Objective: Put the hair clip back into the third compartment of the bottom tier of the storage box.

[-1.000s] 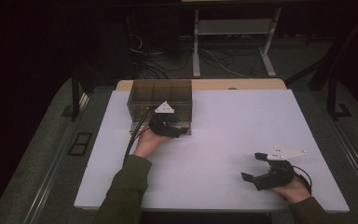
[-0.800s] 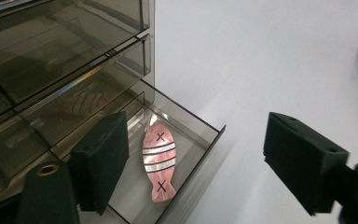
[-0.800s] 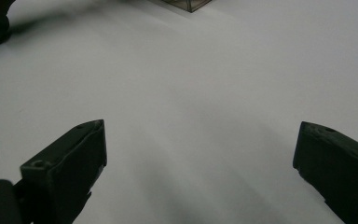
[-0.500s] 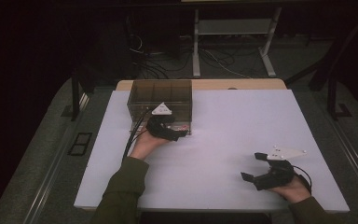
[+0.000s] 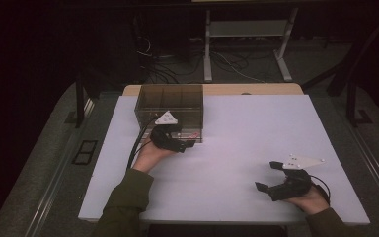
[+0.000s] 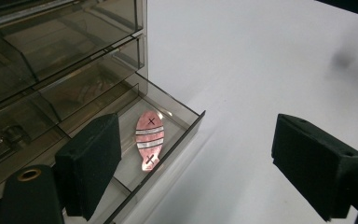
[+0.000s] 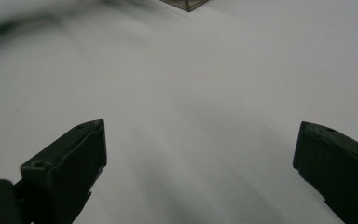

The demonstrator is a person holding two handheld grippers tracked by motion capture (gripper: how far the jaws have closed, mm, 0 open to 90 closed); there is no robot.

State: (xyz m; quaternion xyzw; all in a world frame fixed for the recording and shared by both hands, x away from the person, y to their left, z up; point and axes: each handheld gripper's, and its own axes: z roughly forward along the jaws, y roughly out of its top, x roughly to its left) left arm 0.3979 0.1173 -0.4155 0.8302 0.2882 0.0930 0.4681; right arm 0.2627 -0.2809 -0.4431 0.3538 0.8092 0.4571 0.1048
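Note:
A smoky clear drawer cabinet [image 5: 170,106] stands at the back left of the white table [image 5: 237,128]. Its bottom drawer [image 6: 179,133] is pulled out, and a pink fish-shaped piece [image 6: 148,140] with white stripes and black crosses lies flat in it. My left gripper [image 5: 185,144] hovers just in front of that drawer. Its jaws have just been opening and now stand wide, with nothing gripped between them [image 6: 200,158]. My right gripper [image 5: 268,176] rests open near the front right of the table, over bare table top [image 7: 200,149].
The cabinet's upper drawers [image 6: 51,70] are closed, with dim shapes inside them. A cable [image 5: 137,143] trails from the left gripper along the cabinet's left side. Dark floor, a stand and cables lie beyond the table's far edge.
My left gripper has shifted a little to the left and back from the cabinet front, and its jaws look wider. The right gripper has stayed put.

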